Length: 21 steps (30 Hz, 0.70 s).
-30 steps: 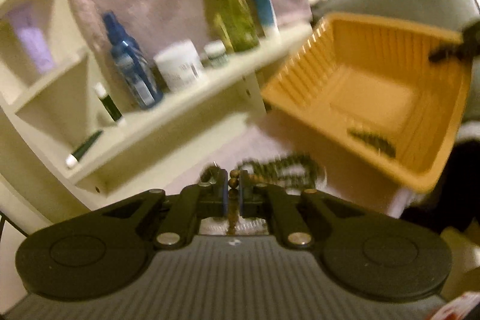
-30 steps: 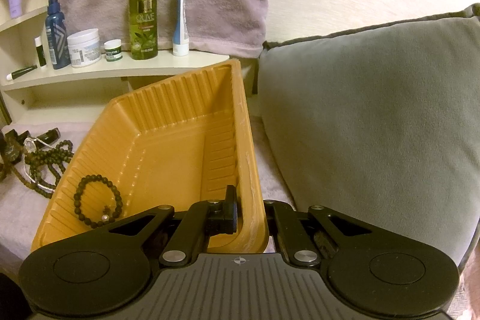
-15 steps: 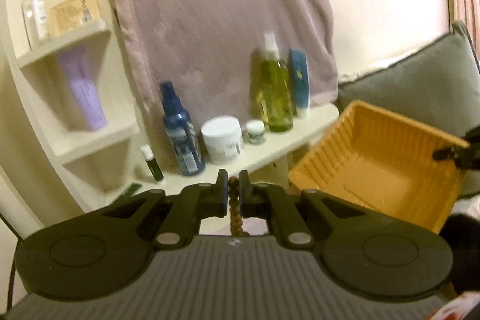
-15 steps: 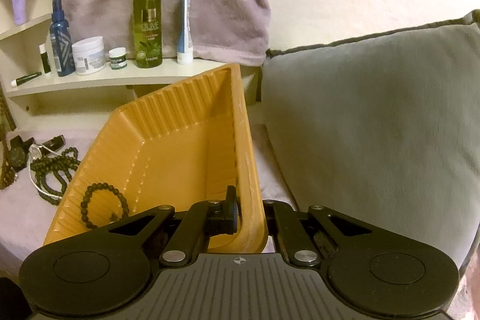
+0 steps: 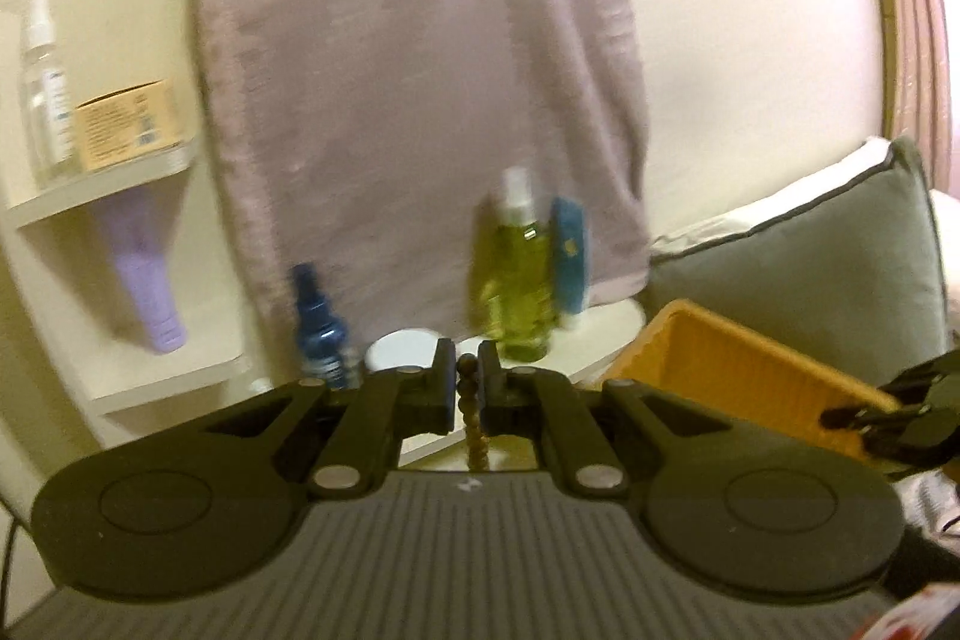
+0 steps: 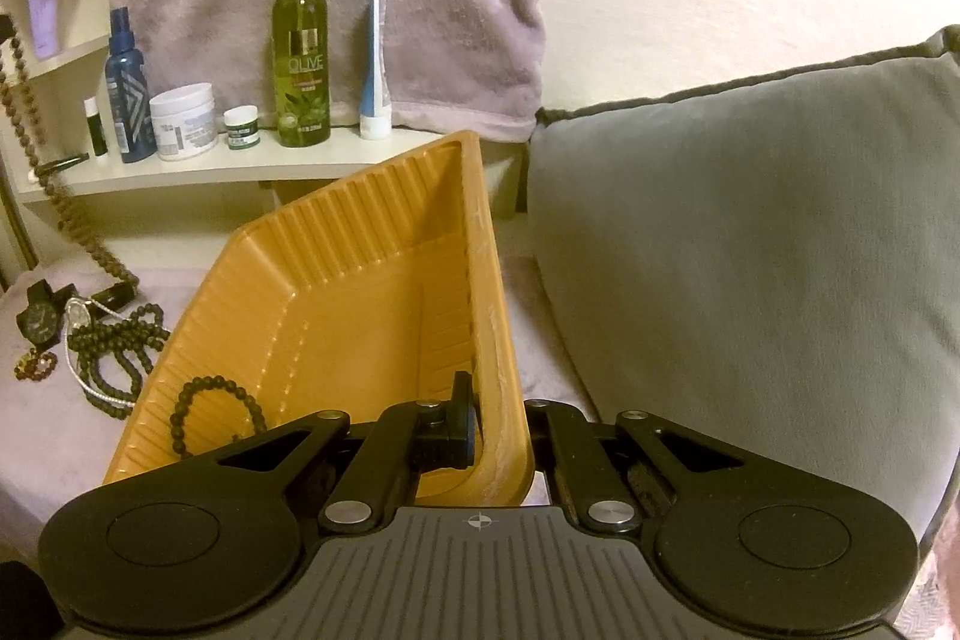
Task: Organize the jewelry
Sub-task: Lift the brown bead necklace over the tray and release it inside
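On the far left of the right wrist view, a brown bead strand [image 6: 66,214] hangs taut from the top left corner down to the lilac cloth [image 6: 48,436]. Its lower end meets the cloth just beside a black watch [image 6: 37,323]. Near the watch lie a small amber bead piece [image 6: 35,365], a thin silver chain [image 6: 81,340] and a heap of dark green beads [image 6: 117,358], all on the cloth, left of the tray.

Left gripper [image 5: 465,388]: jaws narrow, clamped on the brown strand, beads showing between the pads and hanging below them. View blurred. Behind it a shelf [image 5: 606,334] with a blue bottle [image 5: 318,334] and a green spray bottle [image 5: 519,280]; a mauve towel [image 5: 420,100] hangs on the wall.

Centre: orange tray [image 6: 336,316], tilted, its right side raised. A black bead bracelet [image 6: 213,415] lies inside on the low left part of the floor.

Right gripper [image 6: 501,430]: jaws pinched on the tray's right rim, one pad inside the wall, the other outside. In the left wrist view the same gripper [image 5: 864,415] shows at the right edge, gripping the tray [image 5: 738,370].

Right: grey cushion [image 6: 750,250], behind and beside the tray.
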Available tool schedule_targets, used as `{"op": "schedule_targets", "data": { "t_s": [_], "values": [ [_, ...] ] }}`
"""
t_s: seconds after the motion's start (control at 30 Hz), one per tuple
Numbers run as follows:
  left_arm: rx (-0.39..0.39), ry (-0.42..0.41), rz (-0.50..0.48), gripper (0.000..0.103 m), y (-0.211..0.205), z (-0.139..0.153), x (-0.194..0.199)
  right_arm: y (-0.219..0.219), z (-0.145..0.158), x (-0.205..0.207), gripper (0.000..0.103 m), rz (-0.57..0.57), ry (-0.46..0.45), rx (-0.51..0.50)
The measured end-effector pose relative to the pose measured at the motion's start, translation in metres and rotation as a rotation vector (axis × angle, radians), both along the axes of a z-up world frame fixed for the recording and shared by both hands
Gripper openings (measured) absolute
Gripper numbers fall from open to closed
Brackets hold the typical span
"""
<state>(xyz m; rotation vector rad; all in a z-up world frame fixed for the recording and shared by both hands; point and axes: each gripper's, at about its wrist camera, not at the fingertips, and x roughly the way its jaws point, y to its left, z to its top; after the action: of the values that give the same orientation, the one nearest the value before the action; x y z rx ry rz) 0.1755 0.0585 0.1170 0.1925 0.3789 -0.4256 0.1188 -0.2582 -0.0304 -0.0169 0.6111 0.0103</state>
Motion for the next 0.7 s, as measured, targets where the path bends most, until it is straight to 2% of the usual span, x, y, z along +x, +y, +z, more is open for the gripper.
{"op": "schedule_targets", "data": {
  "t_s": [0.43, 0.7],
  "values": [
    [-0.08, 0.028, -0.2, 0.006, -0.079, 0.009, 0.006, -0.001, 0.0, 0.001, 0.005, -0.006, -0.009, 0.008],
    [-0.07, 0.125, -0.261, 0.006, -0.119, -0.027, 0.015, -0.003, -0.001, 0.001, 0.005, -0.009, -0.006, 0.018]
  ]
}}
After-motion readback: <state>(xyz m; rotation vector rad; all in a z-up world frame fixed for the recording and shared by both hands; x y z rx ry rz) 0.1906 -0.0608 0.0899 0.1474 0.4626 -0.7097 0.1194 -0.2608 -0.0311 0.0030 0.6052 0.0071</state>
